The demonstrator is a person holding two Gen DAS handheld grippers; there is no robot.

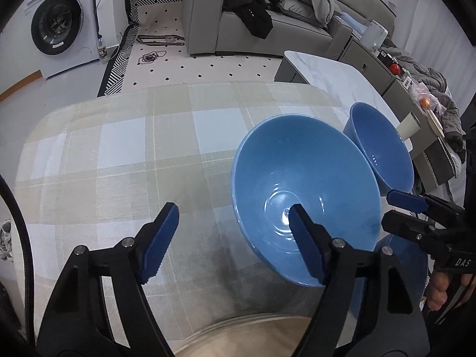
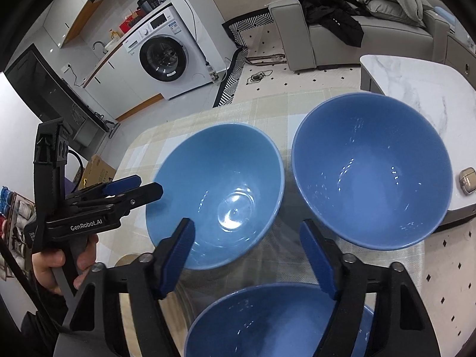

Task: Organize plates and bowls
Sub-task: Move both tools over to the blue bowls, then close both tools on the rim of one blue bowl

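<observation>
Left wrist view
Left claw (image 1: 233, 242): spread wide, nothing between its blue pads; its right pad overlaps the middle bowl's inside in the picture, though contact cannot be told.
Middle bowl (image 1: 306, 190): just ahead and right of the left claw, tilted in this lens, on the checked cloth of the surface (image 1: 119, 154).
Far bowl (image 1: 377, 139): beyond and right of the middle bowl, close beside it.
Right claw (image 1: 398, 208): comes in from the right edge at the middle bowl's rim; how wide it stands is unclear here (seen side-on).

Right wrist view
Right claw (image 2: 248, 257): wide apart and empty, hanging above the gap between the bowls.
Middle bowl (image 2: 217, 190): ahead and left of the right claw.
Far bowl (image 2: 372, 169): ahead and right, its rim nearly meeting the middle bowl's.
Near bowl (image 2: 267, 321): directly under the right claw, partly cut off by the frame.
Left claw (image 2: 142, 189): off to the left, tips beside the middle bowl's rim.

Risks
Slip: glazed rims look slick, so a shallow pinch could let a bowl tip out.
Knock: the bowls crowd each other; lifting one at an angle may clip its neighbour.
Collision: both claws work around the same bowl and could foul each other.
</observation>
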